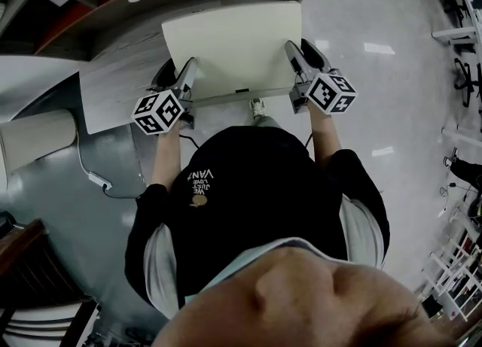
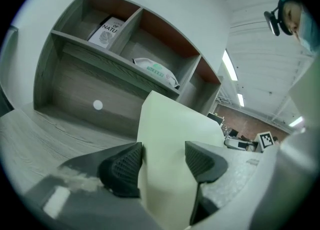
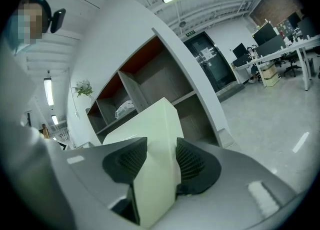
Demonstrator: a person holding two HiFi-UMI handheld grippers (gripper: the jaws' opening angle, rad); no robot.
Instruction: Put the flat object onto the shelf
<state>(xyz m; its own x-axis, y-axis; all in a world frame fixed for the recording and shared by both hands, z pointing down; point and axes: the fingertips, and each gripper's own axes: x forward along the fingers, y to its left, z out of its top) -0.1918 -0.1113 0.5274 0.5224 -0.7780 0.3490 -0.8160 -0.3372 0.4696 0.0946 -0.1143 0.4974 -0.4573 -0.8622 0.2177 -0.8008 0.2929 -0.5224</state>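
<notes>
Left tool (image 2: 162, 161) pinching left edge of flat object (image 1: 233, 48), pads set wide on it; right tool (image 3: 160, 161) pinching right edge same way. Object hangs between both tools, seemingly clear of desk (image 1: 113, 89), in front of shelf (image 2: 75, 89), not yet on it.

Risks, in my judgement:
- hands not level: object twists, slips from pads
- front corner knocks shelf divider
- object pushes white packet (image 2: 156, 70) lying in upper compartment

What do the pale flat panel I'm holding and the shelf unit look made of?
Flat panel: pale cream, matte, unbent though held only at two edges; likely stiff board or plastic sheet, unclear which. Shelf unit: grey wood-grain boards, probably laminate, with reddish-brown backs in the upper compartments.
</notes>
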